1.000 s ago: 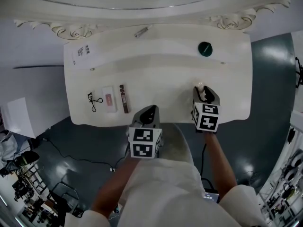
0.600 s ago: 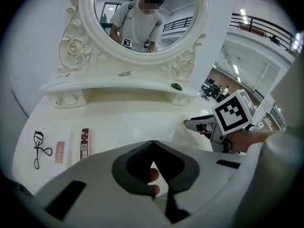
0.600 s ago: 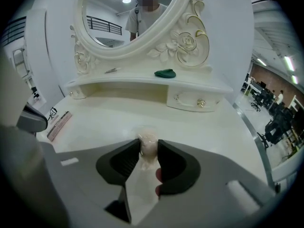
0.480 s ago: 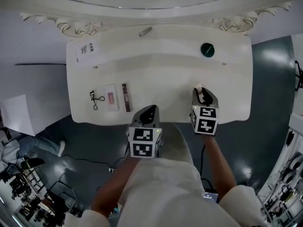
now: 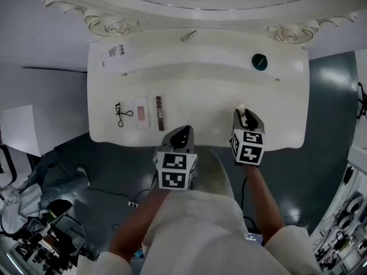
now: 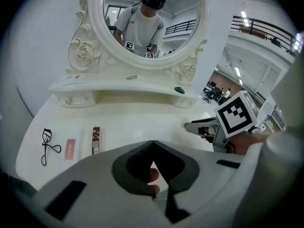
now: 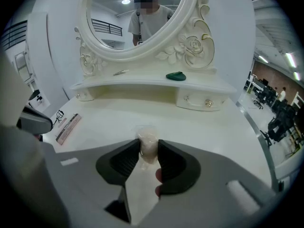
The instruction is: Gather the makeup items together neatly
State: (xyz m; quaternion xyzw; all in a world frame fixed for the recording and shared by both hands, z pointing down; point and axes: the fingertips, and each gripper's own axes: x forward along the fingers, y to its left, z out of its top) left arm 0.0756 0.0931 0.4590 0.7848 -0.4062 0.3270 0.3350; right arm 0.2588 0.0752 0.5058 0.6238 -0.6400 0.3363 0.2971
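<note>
- Closing the jaws of the right gripper (image 5: 245, 114) over the last second, now pinching a pale, egg-shaped, clear-wrapped sponge (image 7: 147, 145) between both pads, low over the right front of the white dressing table (image 5: 218, 93); hardly shifting from the spot of a second ago.
- Keeping the left gripper (image 6: 153, 145) pressed together on nothing, hovering at the table's near edge, just left of the right one.
- Leaving three items lying side by side at the table's left front, well apart from the sponge: eyelash curler (image 5: 120, 114), flat packet (image 5: 141, 112) with a pink label, brown stick (image 5: 160, 113), in the same row as before.
- Leaving a dark green round item (image 5: 259, 62) and a thin silver item (image 5: 188, 36) on the raised shelf (image 5: 200, 53) further back, below the oval mirror (image 6: 185, 13).
- Judging the step in hand: taking up the sponge, the stray piece on the right, for joining to the row.
- Judging the next move: lifting clear, carrying leftward across the bare top, setting down just beside the brown stick and in line with the row; gripping gently, for fear of squashing the soft body or slipping on the slick wrap.
</note>
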